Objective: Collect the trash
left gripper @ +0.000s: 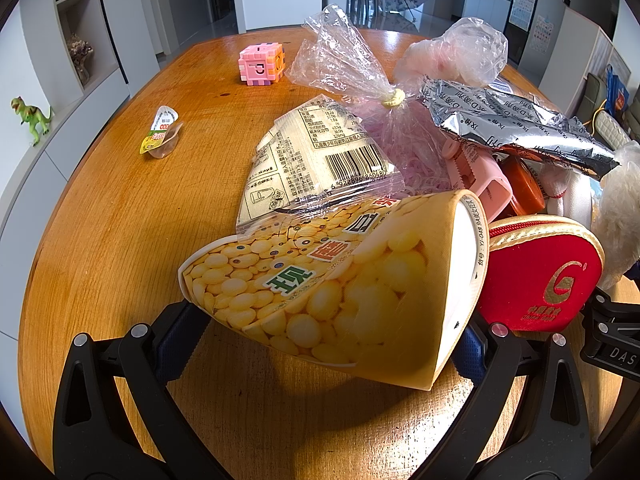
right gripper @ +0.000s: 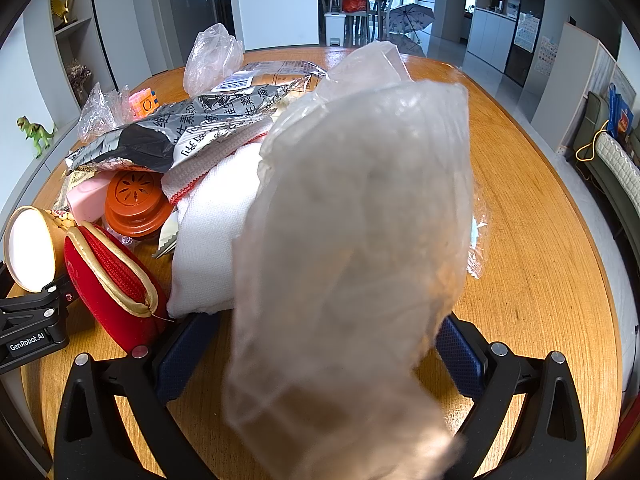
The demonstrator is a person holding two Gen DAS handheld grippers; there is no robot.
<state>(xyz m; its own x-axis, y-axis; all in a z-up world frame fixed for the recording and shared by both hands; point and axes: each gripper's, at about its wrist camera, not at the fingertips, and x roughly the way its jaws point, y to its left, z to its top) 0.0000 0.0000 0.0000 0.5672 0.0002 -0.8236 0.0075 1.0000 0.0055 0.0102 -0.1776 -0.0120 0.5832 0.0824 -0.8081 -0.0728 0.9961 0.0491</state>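
My left gripper [left gripper: 324, 340] is shut on a crushed yellow paper cup [left gripper: 328, 284] printed with soybeans, held just above the wooden table [left gripper: 120, 220]. The cup also shows in the right wrist view [right gripper: 32, 248]. My right gripper [right gripper: 320, 356] is shut on a crumpled clear plastic bag [right gripper: 352, 240] that fills the middle of its view. A pile of trash lies ahead: a beige barcode wrapper [left gripper: 320, 160], a tied clear bag [left gripper: 340, 68], a silver foil wrapper [left gripper: 516, 128] and a small jelly cup [left gripper: 160, 136] off to the left.
A pink toy cube [left gripper: 262, 66] stands far on the table. A red zip pouch [left gripper: 540, 276], an orange lid [right gripper: 138, 200], a pink box [right gripper: 86, 196] and a white cloth [right gripper: 208, 248] sit among the trash. A green dinosaur [left gripper: 30, 118] stands on the left shelf.
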